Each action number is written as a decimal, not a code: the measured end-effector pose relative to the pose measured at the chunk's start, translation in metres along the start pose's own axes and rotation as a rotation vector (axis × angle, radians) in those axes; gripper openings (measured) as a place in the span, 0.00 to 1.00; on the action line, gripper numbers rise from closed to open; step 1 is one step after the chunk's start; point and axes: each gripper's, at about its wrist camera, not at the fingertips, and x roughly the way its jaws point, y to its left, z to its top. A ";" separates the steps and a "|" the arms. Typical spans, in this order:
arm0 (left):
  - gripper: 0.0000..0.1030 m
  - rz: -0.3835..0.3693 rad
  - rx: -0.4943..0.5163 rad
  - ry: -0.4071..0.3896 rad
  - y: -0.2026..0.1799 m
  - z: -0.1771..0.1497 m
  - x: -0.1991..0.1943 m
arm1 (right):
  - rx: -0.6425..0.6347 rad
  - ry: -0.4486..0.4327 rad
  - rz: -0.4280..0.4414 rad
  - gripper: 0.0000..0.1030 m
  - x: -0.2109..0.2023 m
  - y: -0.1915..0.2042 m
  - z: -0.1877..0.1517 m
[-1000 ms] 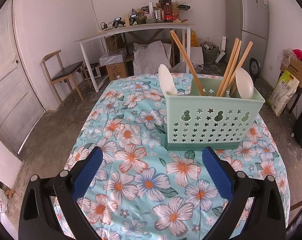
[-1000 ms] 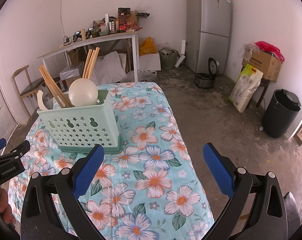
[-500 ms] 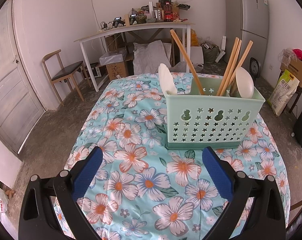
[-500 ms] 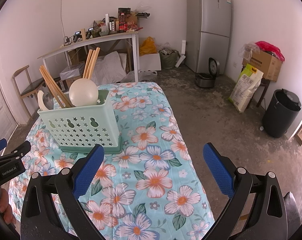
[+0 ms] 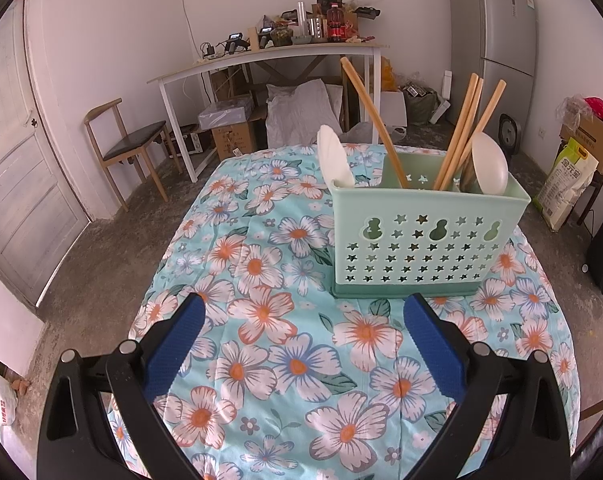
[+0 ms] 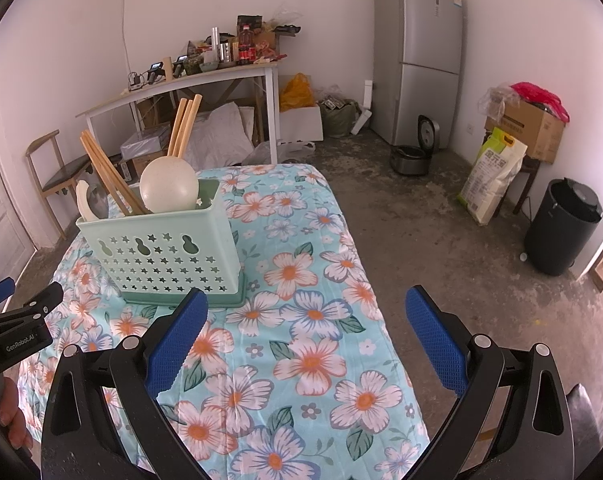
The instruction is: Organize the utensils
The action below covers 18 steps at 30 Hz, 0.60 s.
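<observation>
Holding both tools above the flowered counter (image 5: 261,360), you have the left gripper (image 5: 303,334) spread wide and empty, and the right gripper (image 6: 306,330) likewise wide and empty. Just beyond them the green caddy (image 5: 423,240) stands upright on the cloth. Wooden chopsticks (image 5: 459,132) and two white spoons (image 5: 490,168) stick up out of it, one spoon at its left end and one at its right.

The flowered tablecloth (image 5: 301,368) lies bare in front of the green utensil caddy (image 5: 421,240). Over the caddy, leaning chopsticks (image 5: 459,136) and white spoons (image 5: 490,169) block much of its opening.
</observation>
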 end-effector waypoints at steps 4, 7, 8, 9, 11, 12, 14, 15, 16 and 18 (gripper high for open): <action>0.95 -0.001 0.001 0.002 0.000 0.001 0.001 | -0.001 -0.001 0.000 0.92 0.000 0.000 0.000; 0.95 -0.002 -0.001 0.002 0.000 0.001 0.000 | -0.001 0.000 0.001 0.92 0.000 -0.001 0.000; 0.95 -0.001 0.000 0.002 0.000 0.002 0.001 | -0.001 0.000 0.000 0.92 0.000 -0.001 0.000; 0.95 -0.001 0.001 0.002 0.000 0.002 0.001 | 0.000 0.000 0.000 0.92 0.000 0.000 0.000; 0.95 -0.002 0.000 0.003 0.000 0.001 0.000 | 0.001 0.001 0.001 0.92 0.000 -0.001 0.000; 0.95 -0.001 0.000 0.002 0.000 0.002 0.001 | 0.001 0.001 0.001 0.92 -0.001 0.000 0.000; 0.95 -0.001 0.001 0.003 0.000 0.001 0.000 | 0.000 -0.001 0.000 0.92 -0.001 0.000 0.000; 0.95 -0.001 0.001 0.003 0.000 0.001 0.000 | 0.000 0.000 0.002 0.92 0.000 -0.001 0.000; 0.95 -0.001 0.001 0.003 0.000 0.002 0.001 | 0.000 0.000 0.001 0.92 0.000 -0.001 0.000; 0.95 -0.001 0.001 0.003 0.000 0.002 0.001 | -0.001 0.001 0.001 0.92 0.000 0.000 0.000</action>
